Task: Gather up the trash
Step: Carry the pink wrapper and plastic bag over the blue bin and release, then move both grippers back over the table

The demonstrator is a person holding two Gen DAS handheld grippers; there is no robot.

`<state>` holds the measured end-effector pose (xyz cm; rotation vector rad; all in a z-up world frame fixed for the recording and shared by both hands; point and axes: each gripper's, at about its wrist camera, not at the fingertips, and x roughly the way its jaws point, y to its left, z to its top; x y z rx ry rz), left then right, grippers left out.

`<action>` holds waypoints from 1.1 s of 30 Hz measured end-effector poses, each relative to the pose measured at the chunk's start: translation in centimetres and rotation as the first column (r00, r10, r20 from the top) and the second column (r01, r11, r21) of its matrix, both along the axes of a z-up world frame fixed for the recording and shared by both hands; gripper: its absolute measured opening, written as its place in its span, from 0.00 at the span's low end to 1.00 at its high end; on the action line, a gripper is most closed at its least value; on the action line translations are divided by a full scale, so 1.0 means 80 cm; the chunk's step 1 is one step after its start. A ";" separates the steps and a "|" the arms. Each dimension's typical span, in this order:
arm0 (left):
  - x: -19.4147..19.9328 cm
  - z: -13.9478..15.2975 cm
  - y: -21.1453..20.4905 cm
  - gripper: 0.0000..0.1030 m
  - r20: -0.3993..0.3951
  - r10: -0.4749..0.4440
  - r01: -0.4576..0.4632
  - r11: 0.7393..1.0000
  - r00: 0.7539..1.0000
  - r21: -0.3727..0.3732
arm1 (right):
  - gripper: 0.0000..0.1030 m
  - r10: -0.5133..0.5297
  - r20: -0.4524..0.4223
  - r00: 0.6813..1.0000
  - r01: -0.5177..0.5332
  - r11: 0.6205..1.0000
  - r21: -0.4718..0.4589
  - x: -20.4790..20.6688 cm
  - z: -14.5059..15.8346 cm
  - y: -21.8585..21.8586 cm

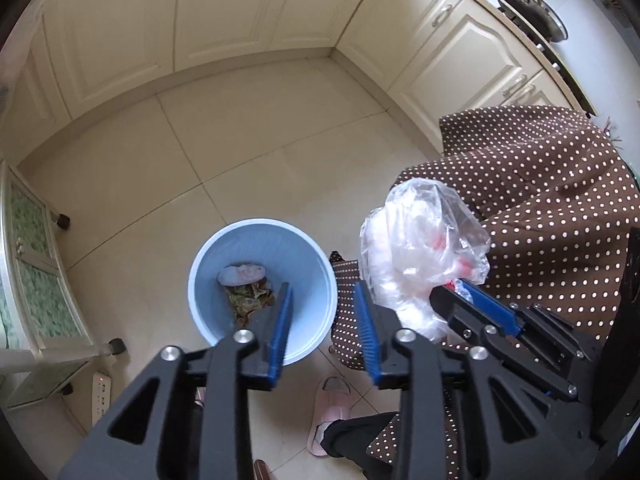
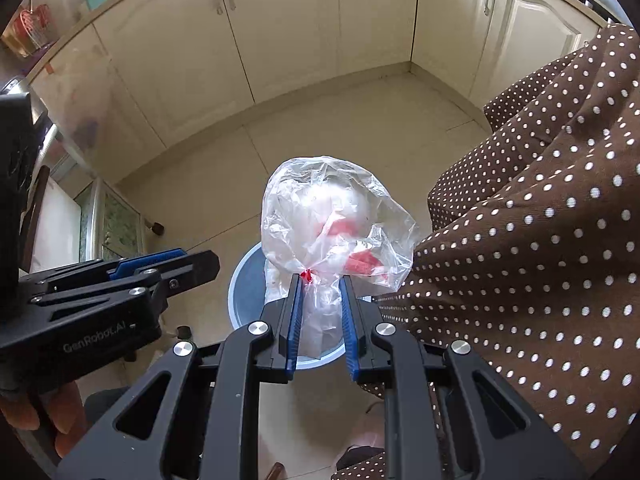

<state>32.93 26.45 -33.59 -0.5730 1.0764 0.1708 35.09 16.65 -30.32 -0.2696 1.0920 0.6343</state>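
Trash bag (image 2: 332, 224), clear plastic w/ red bits inside, hanging over blue bin (image 1: 262, 280) on floor. I'm keeping right tongs (image 2: 320, 312) pinching bag's twisted neck. Left tongs (image 1: 324, 320) standing partly open, nothing between pads, sitting beside bag above bin. Polka-dot fabric (image 2: 540, 240) right of bag.
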 end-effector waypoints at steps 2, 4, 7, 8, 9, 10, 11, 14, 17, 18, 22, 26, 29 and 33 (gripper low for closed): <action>-0.005 -0.001 0.004 0.31 -0.001 0.010 -0.010 1.000 1.000 -0.002 | 0.17 0.005 -0.006 1.000 -0.005 1.000 0.002 0.002 -0.001 0.001; -0.009 -0.002 0.010 0.31 -0.005 0.024 -0.024 1.000 1.000 0.002 | 0.17 0.010 -0.007 1.000 -0.010 1.000 0.001 0.003 -0.002 0.004; -0.014 -0.005 0.016 0.31 -0.010 0.039 -0.039 0.999 0.999 0.001 | 0.17 0.020 -0.012 1.000 -0.020 1.000 0.003 0.007 -0.005 0.006; -0.015 -0.007 0.018 0.31 -0.012 0.044 -0.044 0.999 0.999 -0.002 | 0.17 0.023 -0.014 1.000 -0.023 1.000 0.003 0.008 -0.006 0.008; -0.016 -0.007 0.020 0.31 -0.012 0.046 -0.047 0.999 0.999 -0.002 | 0.17 0.026 -0.015 1.000 -0.026 1.000 0.005 0.009 -0.007 0.009; -0.016 -0.008 0.021 0.31 -0.013 0.050 -0.050 0.999 0.999 -0.002 | 0.17 0.028 -0.016 0.999 -0.027 1.000 0.005 0.009 -0.008 0.009; -0.017 -0.009 0.023 0.31 -0.014 0.054 -0.054 0.999 0.998 -0.004 | 0.17 0.030 -0.017 0.999 -0.030 1.000 0.006 0.010 -0.008 0.012; -0.017 -0.011 0.025 0.31 -0.015 0.061 -0.062 0.998 0.998 -0.007 | 0.21 0.033 -0.019 0.999 -0.033 0.999 0.013 0.013 -0.010 0.016; -0.018 -0.012 0.030 0.31 -0.016 0.070 -0.070 0.997 0.997 -0.010 | 0.26 0.030 -0.023 0.999 -0.030 0.999 0.016 0.017 -0.012 0.022; -0.018 -0.012 0.031 0.31 -0.017 0.071 -0.071 0.997 0.997 -0.010 | 0.30 0.029 -0.024 0.999 -0.028 0.999 0.015 0.017 -0.013 0.023; -0.020 -0.008 0.032 0.31 -0.013 0.076 -0.076 0.997 0.997 -0.008 | 0.37 0.015 -0.022 1.000 -0.015 1.000 0.022 0.019 -0.012 0.023; -0.021 0.001 0.028 0.31 -0.003 0.072 -0.072 0.997 0.997 -0.005 | 0.38 0.011 -0.016 1.000 -0.011 1.000 0.021 0.015 -0.005 0.016; -0.023 0.016 0.022 0.31 0.018 0.065 -0.065 0.998 0.998 -0.003 | 0.38 0.008 0.006 1.000 -0.008 1.000 0.025 0.012 0.012 0.010; -0.026 0.048 0.008 0.31 0.065 0.044 -0.044 0.999 0.997 0.011 | 0.39 -0.011 0.054 0.998 0.009 0.999 0.034 0.006 0.048 -0.008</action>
